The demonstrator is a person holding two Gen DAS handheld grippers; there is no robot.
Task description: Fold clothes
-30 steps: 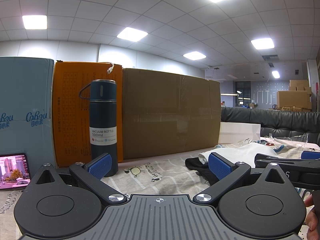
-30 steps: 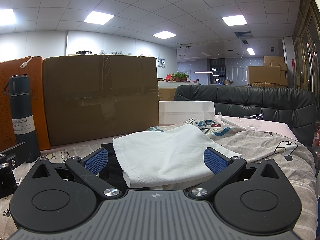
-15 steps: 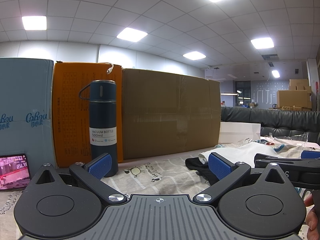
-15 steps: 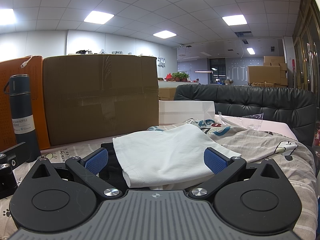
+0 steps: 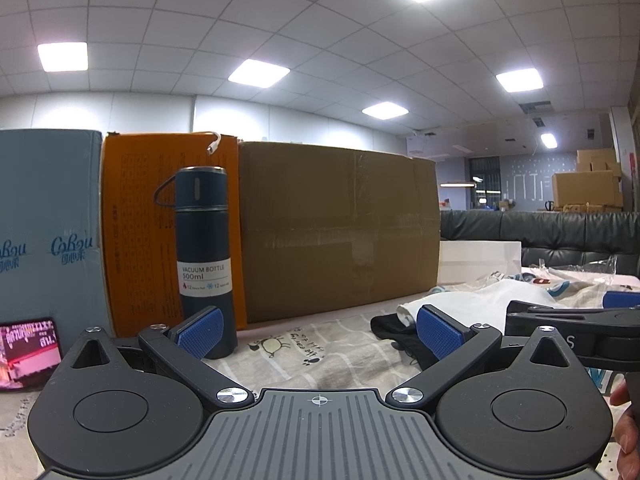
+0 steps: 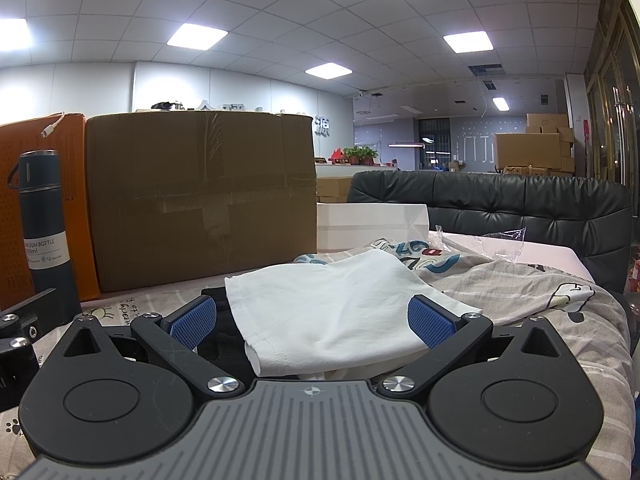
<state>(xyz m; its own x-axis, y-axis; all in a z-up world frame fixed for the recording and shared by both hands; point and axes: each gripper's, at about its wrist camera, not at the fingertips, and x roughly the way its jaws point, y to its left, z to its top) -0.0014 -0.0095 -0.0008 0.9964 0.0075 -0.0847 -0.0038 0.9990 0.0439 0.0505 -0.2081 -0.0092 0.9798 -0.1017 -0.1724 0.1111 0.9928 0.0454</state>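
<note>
Beside orange box (image 5: 140, 232), flask (image 5: 204, 256) labelled "VACUUM BOTTLE 500ml"; both jaws spread, empty.

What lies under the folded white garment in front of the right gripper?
A black garment sticks out from under the left edge of the folded white cotton garment; both lie on the grey checked cartoon-print sheet. How far the black piece extends underneath is hidden.

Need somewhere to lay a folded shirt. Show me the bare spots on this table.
Free: the printed sheet between the vacuum bottle and the black garment, in front of the brown carton. Crowded: the right side, where the white garment and a printed garment pile up.
</note>
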